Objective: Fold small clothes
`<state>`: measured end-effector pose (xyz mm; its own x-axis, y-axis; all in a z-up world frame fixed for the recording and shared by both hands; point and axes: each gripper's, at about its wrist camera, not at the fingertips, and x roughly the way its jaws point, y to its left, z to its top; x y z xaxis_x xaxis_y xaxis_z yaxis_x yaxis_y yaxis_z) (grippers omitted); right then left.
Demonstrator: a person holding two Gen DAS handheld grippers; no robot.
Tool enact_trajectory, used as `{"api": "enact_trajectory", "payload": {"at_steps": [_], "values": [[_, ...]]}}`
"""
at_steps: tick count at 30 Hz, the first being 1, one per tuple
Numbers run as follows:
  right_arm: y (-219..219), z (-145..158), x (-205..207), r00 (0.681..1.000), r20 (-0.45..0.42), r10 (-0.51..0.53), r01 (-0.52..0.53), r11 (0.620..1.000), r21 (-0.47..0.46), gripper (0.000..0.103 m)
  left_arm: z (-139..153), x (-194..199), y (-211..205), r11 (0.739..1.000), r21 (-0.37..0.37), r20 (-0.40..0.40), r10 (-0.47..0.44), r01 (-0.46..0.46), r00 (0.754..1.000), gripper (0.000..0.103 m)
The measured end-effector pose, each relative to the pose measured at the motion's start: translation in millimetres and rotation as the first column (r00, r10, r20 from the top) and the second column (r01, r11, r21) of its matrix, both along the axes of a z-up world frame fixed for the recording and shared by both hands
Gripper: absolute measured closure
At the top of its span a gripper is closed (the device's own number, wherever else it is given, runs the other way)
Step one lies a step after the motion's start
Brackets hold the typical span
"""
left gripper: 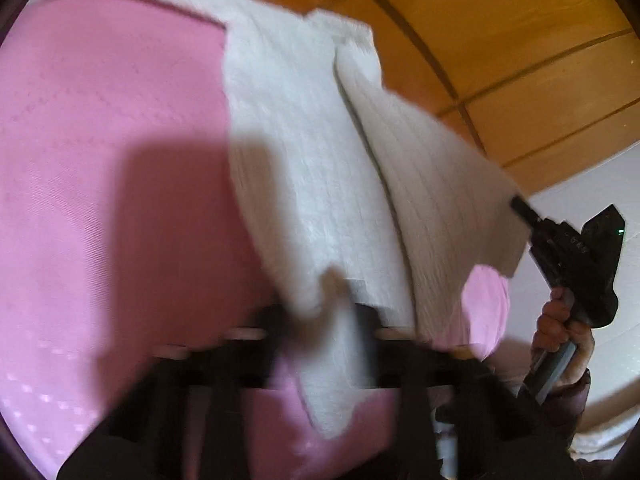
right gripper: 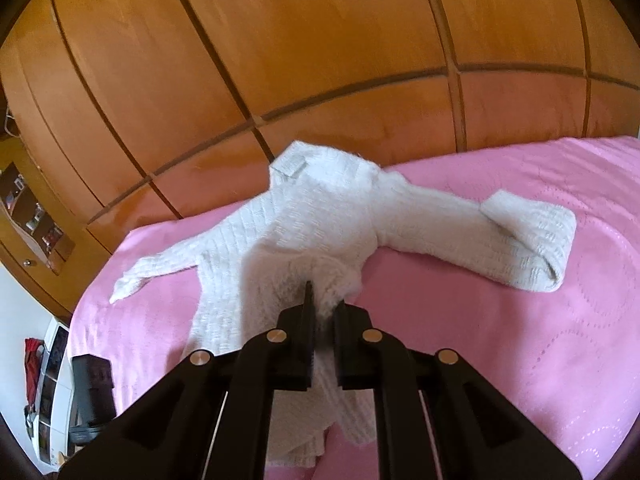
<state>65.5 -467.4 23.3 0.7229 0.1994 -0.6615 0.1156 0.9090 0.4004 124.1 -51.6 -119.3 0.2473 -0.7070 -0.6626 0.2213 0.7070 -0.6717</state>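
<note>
A small white knitted sweater lies on a pink bedspread, both sleeves spread out, the right sleeve's cuff folded back. My right gripper is shut on the sweater's lower hem and lifts it off the bed. In the blurred left wrist view my left gripper is shut on another part of the sweater's edge. The right gripper shows there too, held in a hand and pinching the raised fabric.
A wooden panelled wardrobe stands behind the bed. A black object and a white shelf unit stand to the left of the bed. A white wall is behind the right hand.
</note>
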Motion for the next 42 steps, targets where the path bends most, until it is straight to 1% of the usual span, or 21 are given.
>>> {"api": "enact_trajectory", "payload": {"at_steps": [1,3,6,9,11,13,16,18,21,23,25,27,29,30,31,33,34,35,36,39,42], "values": [[0,5,-2,1.000,0.010,0.002,-0.002,1.000,0.003,0.097,2,1,0,0.999,0.032,0.020,0.014,-0.014,1.000,0.098],[-2,22,-13,0.999,0.047,0.009,-0.010,1.000,0.005,0.097,15,1,8,0.999,0.009,0.058,0.034,-0.035,0.998,0.099],[-5,50,-34,0.994,0.110,0.009,-0.010,1.000,0.009,0.097,55,5,29,0.998,-0.002,0.139,0.063,-0.064,0.988,0.099],[-8,69,-59,0.987,0.158,0.016,-0.022,0.999,0.036,0.097,108,-3,68,0.995,-0.009,0.249,0.100,-0.101,0.963,0.099],[-6,71,-76,0.986,0.161,0.033,-0.041,0.998,0.043,0.097,129,-10,93,0.993,-0.009,0.289,0.115,-0.117,0.950,0.099],[-1,58,-93,0.992,0.112,0.061,-0.066,0.997,0.046,0.097,141,-16,111,0.992,0.007,0.306,0.117,-0.125,0.945,0.099],[12,13,-114,0.994,-0.047,0.098,-0.095,0.993,0.066,0.098,129,-34,129,0.987,0.085,0.280,0.109,-0.138,0.954,0.099],[22,-26,-126,0.979,-0.169,0.115,-0.105,0.992,0.066,0.098,105,-40,134,0.982,0.126,0.203,0.116,-0.144,0.972,0.099],[25,-77,-141,0.945,-0.312,0.103,-0.072,0.991,0.109,0.098,54,-51,143,0.970,0.192,0.093,0.137,-0.153,0.986,0.099],[24,-93,-144,0.930,-0.355,0.089,-0.056,0.993,0.102,0.098,29,-52,139,0.961,0.223,0.044,0.157,-0.163,0.987,0.099],[19,-97,-142,0.929,-0.365,0.066,-0.039,0.996,0.081,0.097,21,-50,137,0.955,0.236,0.039,0.175,-0.180,0.984,0.099],[15,-97,-135,0.932,-0.358,0.058,-0.027,0.995,0.091,0.093,18,-45,140,0.962,0.187,0.021,0.199,-0.199,0.980,0.099],[14,-96,-130,0.939,-0.339,0.053,-0.029,0.997,0.076,0.080,24,-44,139,0.956,0.203,0.051,0.205,-0.211,0.978,0.093],[16,-98,-125,0.939,-0.338,0.053,-0.031,0.997,0.071,0.064,27,-46,142,0.956,0.211,0.057,0.198,-0.206,0.979,0.092],[15,-101,-122,0.940,-0.337,0.052,-0.029,0.997,0.074,0.060,26,-42,139,0.957,0.210,0.052,0.191,-0.198,0.980,0.092],[22,-108,-115,0.937,-0.343,0.064,-0.041,0.996,0.075,0.060,22,-39,135,0.961,0.206,0.040,0.182,-0.187,0.982,0.092],[22,-110,-112,0.935,-0.347,0.069,-0.050,0.997,0.064,0.066,20,-40,134,0.960,0.213,0.044,0.175,-0.180,0.984,0.092],[28,-112,-108,0.934,-0.350,0.076,-0.069,0.997,0.034,0.075,17,-46,138,0.959,0.220,0.049,0.170,-0.177,0.984,0.092],[33,-111,-106,0.933,-0.350,0.082,-0.083,0.996,0.014,0.094,15,-45,134,0.959,0.230,0.052,0.157,-0.165,0.986,0.095],[38,-102,-115,0.940,-0.330,0.086,-0.111,0.992,-0.056,0.098,19,-54,127,0.956,0.251,0.098,0.134,-0.154,0.986,0.099],[31,-93,-125,0.940,-0.334,0.070,-0.113,0.987,-0.112,0.098,26,-63,134,0.960,0.234,0.112,0.128,-0.151,0.985,0.099]]}}
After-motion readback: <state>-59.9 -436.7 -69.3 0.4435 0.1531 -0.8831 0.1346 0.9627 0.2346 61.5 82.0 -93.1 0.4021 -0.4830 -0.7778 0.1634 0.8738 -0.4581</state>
